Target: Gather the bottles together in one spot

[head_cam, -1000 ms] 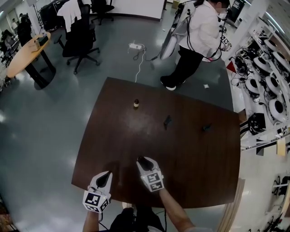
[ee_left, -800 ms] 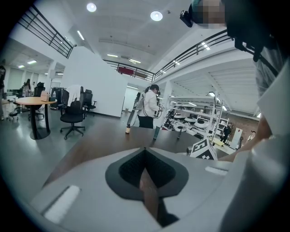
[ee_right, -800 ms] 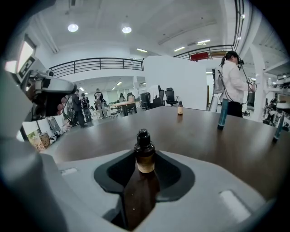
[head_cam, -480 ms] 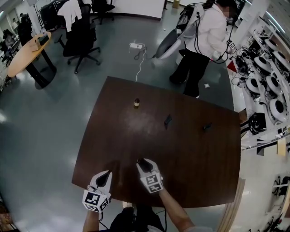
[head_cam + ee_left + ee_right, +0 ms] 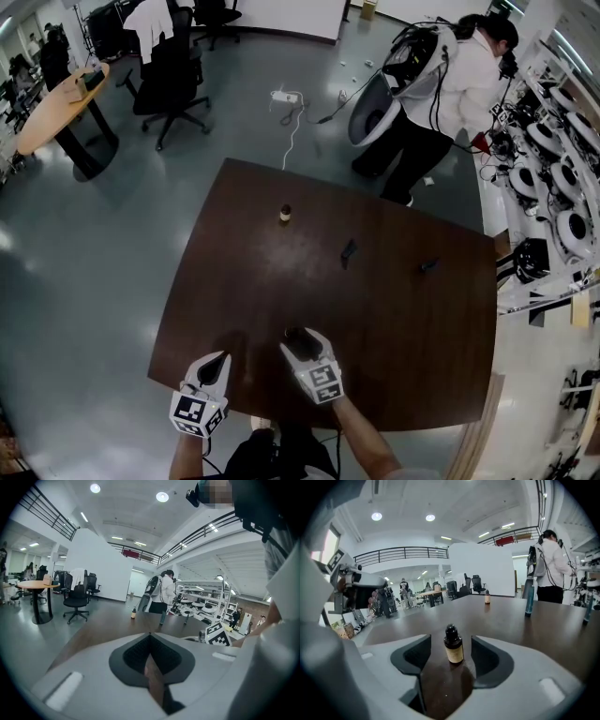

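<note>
A small amber bottle (image 5: 453,645) with a black cap stands upright on the dark table (image 5: 403,347) between the jaws of my right gripper (image 5: 451,638). Those jaws have just been opening, and the pads stand clear of the bottle on both sides. In the head view the right gripper (image 5: 302,336) is near the table's front edge, and my left gripper (image 5: 221,360) is beside it to the left, shut and empty. Farther off stand another amber bottle (image 5: 285,215), a dark bottle (image 5: 348,251) and a third dark one (image 5: 428,265).
A person (image 5: 441,89) with a backpack rig stands beyond the table's far right corner. Office chairs (image 5: 169,80) and a round wooden table (image 5: 56,108) are at the far left, a power strip with cable (image 5: 284,97) lies on the floor, and equipment racks (image 5: 553,178) line the right.
My right gripper's jaws have spread apart, leaving the small bottle standing free between them. The person beyond the table has moved to the right. My left gripper has stayed put.
</note>
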Motion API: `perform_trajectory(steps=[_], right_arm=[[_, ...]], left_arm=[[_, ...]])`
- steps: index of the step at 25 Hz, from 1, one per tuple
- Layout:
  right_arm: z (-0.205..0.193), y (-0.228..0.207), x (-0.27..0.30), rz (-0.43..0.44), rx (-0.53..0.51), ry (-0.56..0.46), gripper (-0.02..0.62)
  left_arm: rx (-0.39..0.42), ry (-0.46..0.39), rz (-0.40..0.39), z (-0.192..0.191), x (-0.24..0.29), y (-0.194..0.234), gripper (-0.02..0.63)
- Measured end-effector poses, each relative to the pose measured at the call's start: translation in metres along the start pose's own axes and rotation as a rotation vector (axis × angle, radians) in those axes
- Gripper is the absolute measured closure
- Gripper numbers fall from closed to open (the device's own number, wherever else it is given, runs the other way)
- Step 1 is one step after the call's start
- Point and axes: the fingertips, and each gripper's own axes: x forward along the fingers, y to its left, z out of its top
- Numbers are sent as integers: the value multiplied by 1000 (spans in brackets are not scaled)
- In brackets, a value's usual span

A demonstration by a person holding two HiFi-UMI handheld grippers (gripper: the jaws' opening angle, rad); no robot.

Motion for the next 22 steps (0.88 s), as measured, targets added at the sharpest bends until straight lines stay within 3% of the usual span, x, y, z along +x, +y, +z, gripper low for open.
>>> perform_trajectory(steps=[4,8,14,22], right_arm=[[24,-14,-15,-29,27,-70,339],[57,-38,-27,-67,49,-141,454],[83,-73,-7,-126,-3,-168,594],[117,-115,51,-118,-39,-165,594]], left_arm=[[-4,-6,1,1,0,0,604],[-7,-12,0,3,4,-4,604],[-13,-15,8,3,8,1,604],[-28,-11,62,3,13,22,604]])
